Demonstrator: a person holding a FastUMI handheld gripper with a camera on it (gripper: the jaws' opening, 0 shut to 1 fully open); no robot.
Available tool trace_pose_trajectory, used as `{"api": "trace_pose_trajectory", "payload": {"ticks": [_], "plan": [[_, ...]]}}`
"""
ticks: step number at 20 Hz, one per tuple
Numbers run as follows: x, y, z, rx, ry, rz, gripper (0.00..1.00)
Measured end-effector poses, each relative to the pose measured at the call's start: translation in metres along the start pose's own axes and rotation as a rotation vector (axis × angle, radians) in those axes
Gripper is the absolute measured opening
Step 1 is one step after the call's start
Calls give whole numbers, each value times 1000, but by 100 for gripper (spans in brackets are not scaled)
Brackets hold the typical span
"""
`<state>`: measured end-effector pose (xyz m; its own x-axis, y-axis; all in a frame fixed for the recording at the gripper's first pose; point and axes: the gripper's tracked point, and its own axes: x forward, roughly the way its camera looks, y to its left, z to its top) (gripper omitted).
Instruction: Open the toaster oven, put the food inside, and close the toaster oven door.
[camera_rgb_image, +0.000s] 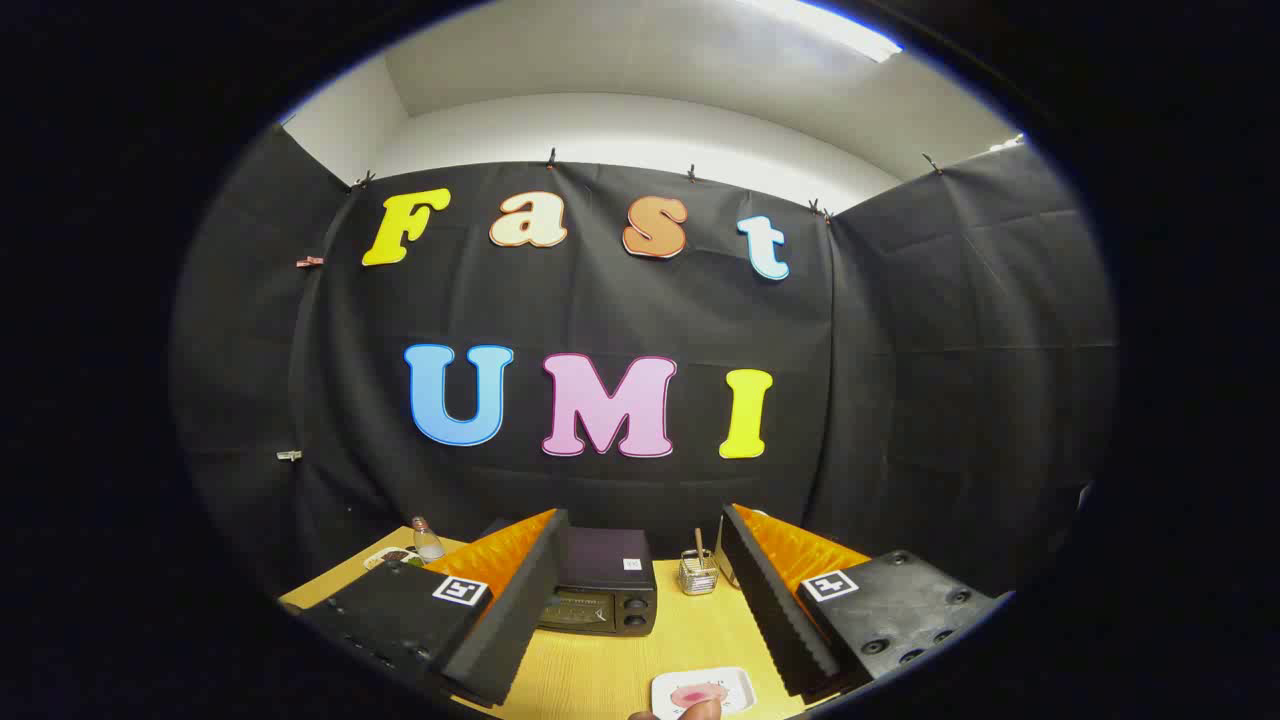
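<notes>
The tool (640, 600) is held high and level over the bench (610, 670), its two fingers spread wide apart with nothing between them but air.

Beyond the fingers, nearer the left one, sits the toaster oven (603, 594), a dark box with its door shut. Its front faces toward the tool, its long side runs across the bench, and two round knobs show at the right end of the front. The left finger cuts off the oven's left end. A small white sticker sits on its top, too small to read, and the markings on the door cannot be made out either.

Just below the fingers lies a small white plate (703, 690) with something pink on it, the food (692, 696); its near edge is cut off, and a fingertip (700, 711) pokes in beside it.

Right of the oven stands a wire mesh holder (698, 575) with a stick or two in it. Far left, a small bottle (427, 541) stands by a patterned dish (392, 557), half hidden behind the left finger.
</notes>
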<state>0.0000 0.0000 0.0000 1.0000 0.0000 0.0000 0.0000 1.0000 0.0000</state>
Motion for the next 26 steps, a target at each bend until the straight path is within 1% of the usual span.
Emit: {"api": "trace_pose_trajectory", "payload": {"ticks": [19, 22, 26], "plan": [[0, 0, 5, -12, -15, -15, 98], [2, 5, -2, 0, -4, -10, 98], [21, 32, -23, 23, 33, 31, 97]]}}
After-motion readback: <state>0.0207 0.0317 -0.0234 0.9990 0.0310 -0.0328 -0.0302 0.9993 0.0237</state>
